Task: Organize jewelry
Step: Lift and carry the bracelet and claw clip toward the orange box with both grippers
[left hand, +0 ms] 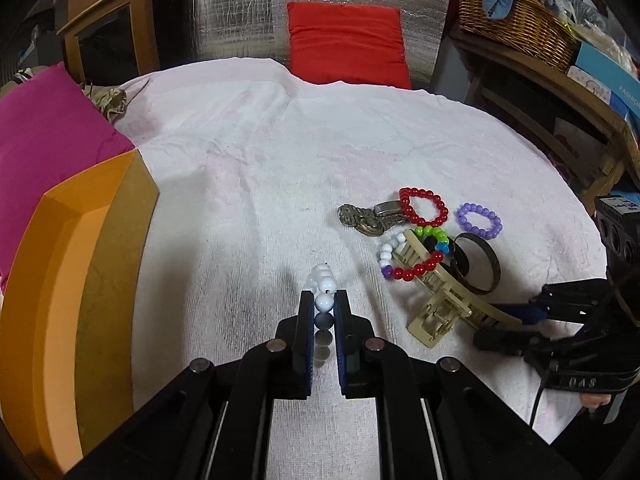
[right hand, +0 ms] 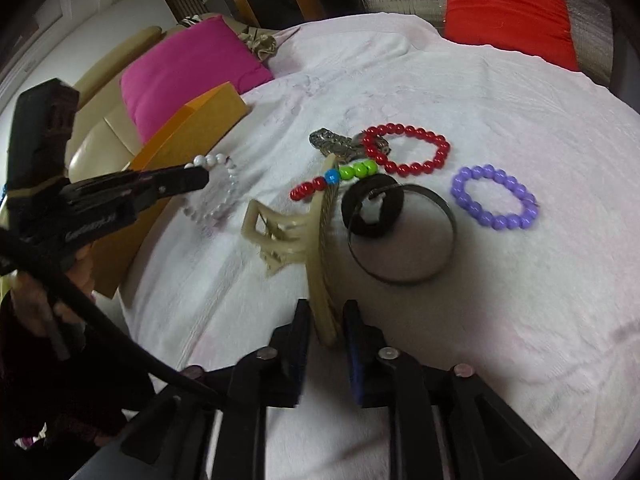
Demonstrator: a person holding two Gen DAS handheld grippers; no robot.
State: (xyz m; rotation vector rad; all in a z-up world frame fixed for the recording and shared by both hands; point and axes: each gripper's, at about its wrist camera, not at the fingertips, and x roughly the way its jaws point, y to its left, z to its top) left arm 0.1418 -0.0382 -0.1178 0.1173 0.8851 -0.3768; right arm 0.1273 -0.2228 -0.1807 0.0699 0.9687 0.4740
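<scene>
Left gripper: we hold our left gripper (left hand: 324,304) clamped on the white bead bracelet (left hand: 323,280), which hangs lifted above the towel, probably so it can go into the orange box.
Right gripper: our right gripper (right hand: 326,320) has its jaws partly apart around one arm of the beige hair claw (right hand: 288,236); whether the pads press on it we cannot tell.
Orange box: the orange box (left hand: 72,280) sits open at the left edge, near the lifted bracelet, the likely home for the pieces.
Remaining jewelry: the red bracelet (left hand: 424,206), purple bracelet (left hand: 480,221), mixed-colour bracelet (left hand: 416,256), dark bangle (left hand: 486,268) and metal watch (left hand: 366,220) lie clustered together, unsorted.
Surface: a pale pink towel (left hand: 260,168) covers what we take to be a bed, not a desk.
Room: a red cushion (left hand: 348,40), magenta pillow (left hand: 44,120) and wicker basket (left hand: 516,20) ring the towel.
</scene>
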